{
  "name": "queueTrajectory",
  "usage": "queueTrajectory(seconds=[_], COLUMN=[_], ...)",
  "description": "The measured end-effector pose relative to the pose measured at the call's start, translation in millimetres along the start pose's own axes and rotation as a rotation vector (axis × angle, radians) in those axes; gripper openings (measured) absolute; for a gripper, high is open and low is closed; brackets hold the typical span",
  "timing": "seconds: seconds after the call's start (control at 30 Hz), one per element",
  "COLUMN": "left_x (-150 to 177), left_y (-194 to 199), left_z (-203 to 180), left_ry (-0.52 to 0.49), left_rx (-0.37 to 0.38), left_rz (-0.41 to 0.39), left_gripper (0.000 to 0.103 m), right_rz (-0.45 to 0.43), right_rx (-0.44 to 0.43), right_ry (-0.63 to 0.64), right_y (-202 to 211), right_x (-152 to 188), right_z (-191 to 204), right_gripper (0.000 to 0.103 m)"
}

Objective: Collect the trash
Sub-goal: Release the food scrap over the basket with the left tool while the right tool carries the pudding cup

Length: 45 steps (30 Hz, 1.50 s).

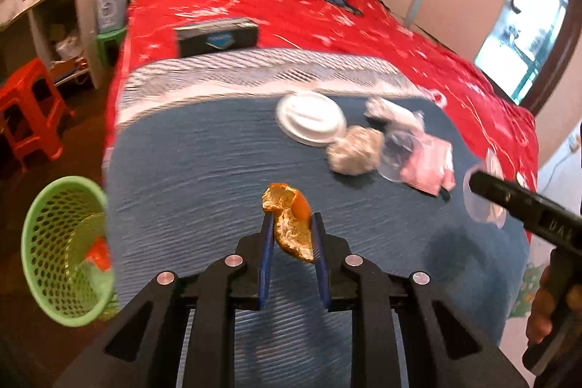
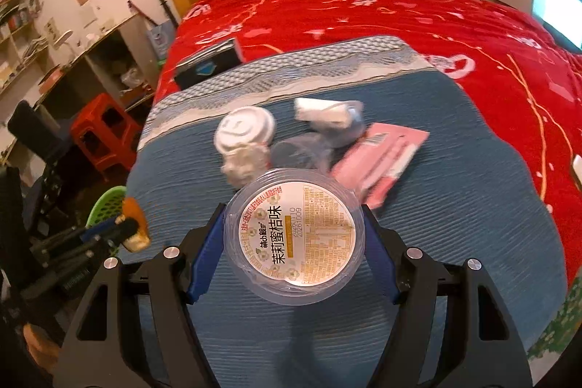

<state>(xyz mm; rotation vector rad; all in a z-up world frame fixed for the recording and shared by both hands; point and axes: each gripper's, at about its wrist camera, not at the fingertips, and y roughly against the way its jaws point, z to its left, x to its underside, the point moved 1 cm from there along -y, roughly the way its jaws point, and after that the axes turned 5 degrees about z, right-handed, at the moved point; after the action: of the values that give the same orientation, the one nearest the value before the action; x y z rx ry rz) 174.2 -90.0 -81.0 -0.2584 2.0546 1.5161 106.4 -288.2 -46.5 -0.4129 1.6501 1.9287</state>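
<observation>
Left fingers tight on orange peel; right fingers half-wide, clamping clear plastic cup.

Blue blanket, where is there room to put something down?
The blue blanket is bare on the side by the green basket. It is crowded further over, where the white lid, crumpled paper ball and pink packet cluster.

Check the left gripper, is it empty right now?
No, the left gripper is shut on an orange peel held above the blue blanket.
</observation>
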Motion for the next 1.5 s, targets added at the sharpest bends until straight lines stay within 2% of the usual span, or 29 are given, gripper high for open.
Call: queueTrajectory(seconds=[0.2, 0.4, 0.77, 1.03, 1.07, 1.13, 1.23, 1.27, 1.5], left_x=[7.1, 20.1, 42.2, 53.4, 54.6, 57.4, 60.8, 61.6, 76.1], left_y=[34.9, 49.1, 35.6, 17.6, 16.9, 14.5, 14.6, 14.7, 29.4], left_z=[67.4, 138.7, 243.3, 292.9, 296.5, 303.4, 312.2, 312.8, 325.8], left_ry=[0.089, 0.183, 0.338, 0.411, 0.415, 0.429, 0.442, 0.448, 0.493], left_rx=[-0.091, -0.177, -0.276, -0.317, -0.314, -0.319, -0.326, -0.326, -0.324], left_rz=[-0.054, -0.051, 0.015, 0.062, 0.064, 0.071, 0.069, 0.071, 0.054], left_gripper=[0.02, 0.02, 0.021, 0.026, 0.03, 0.046, 0.051, 0.056, 0.057], right_rz=[0.008, 0.025, 0.077, 0.116, 0.117, 0.124, 0.134, 0.139, 0.153], right_rx=[-0.055, -0.107, -0.17, -0.198, -0.2, -0.208, -0.218, -0.223, -0.245], right_ry=[0.065, 0.132, 0.245, 0.296, 0.299, 0.312, 0.328, 0.335, 0.375], right_y=[-7.2, -18.2, -47.1, -70.9, -72.1, -76.4, -82.1, -84.7, -91.9], right_x=[2.5, 2.6, 1.5, -0.3, -0.1, 1.1, 2.3, 2.1, 5.9], right_z=[43.7, 91.8, 176.3, 216.5, 219.2, 228.7, 240.9, 245.2, 272.2], right_gripper=[0.07, 0.07, 0.07, 0.07, 0.07, 0.07, 0.07, 0.07, 0.07])
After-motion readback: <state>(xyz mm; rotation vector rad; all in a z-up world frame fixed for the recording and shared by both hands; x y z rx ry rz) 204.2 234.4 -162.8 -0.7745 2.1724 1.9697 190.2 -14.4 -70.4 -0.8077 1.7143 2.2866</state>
